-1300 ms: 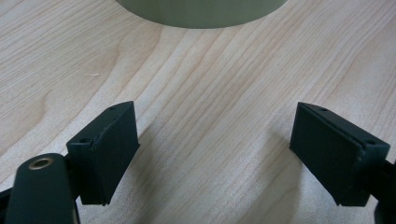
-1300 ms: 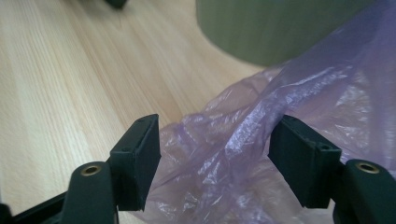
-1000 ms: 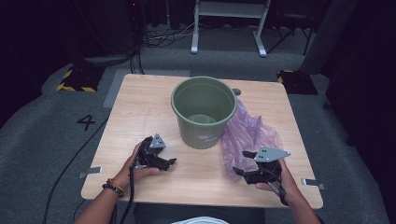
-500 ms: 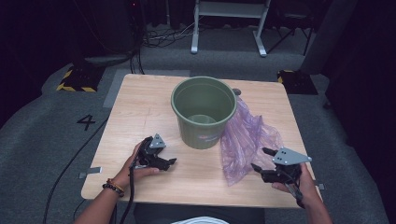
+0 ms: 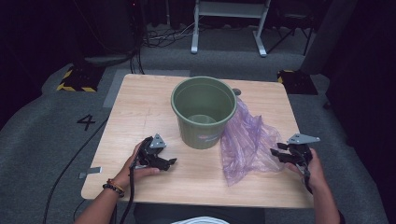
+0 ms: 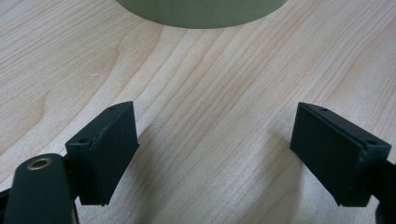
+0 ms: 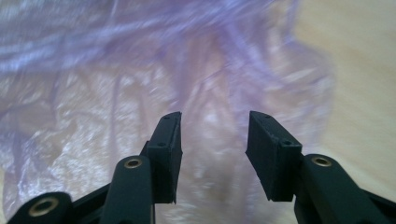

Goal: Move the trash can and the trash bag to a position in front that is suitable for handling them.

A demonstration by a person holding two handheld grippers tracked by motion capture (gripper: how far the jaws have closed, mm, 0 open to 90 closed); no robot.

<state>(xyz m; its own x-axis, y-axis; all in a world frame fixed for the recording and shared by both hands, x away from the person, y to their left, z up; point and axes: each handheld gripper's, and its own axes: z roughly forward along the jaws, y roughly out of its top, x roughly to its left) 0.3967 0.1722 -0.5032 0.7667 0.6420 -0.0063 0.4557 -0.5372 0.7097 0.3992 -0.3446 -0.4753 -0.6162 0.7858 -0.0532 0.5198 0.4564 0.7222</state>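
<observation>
Right claw (image 5: 283,155) near the counter's (image 5: 140,100) right edge, toward the near right corner, level and aimed at the purple plastic bag (image 5: 247,142). Jaws just been closing, now partly closed with a gap left; bag film in front of the tips, blurred in the right gripper view (image 7: 212,154), so cannot tell whether any film sits between the pads (image 7: 170,140). No pinch seen.

Left claw (image 5: 164,160) resting low near the near edge, left of centre, held in the left hand (image 5: 133,163). Jaws spread wide, bare wood between them in the left gripper view (image 6: 212,154), nothing gripped.

Bag lying crumpled and flat on the counter's right half, running from near the right claw back toward the far right corner, touching the right side of the bucket.

Green bucket (image 5: 203,114) upright at mid-counter, toward the far edge, mouth open; base edge just ahead of the left claw.
</observation>
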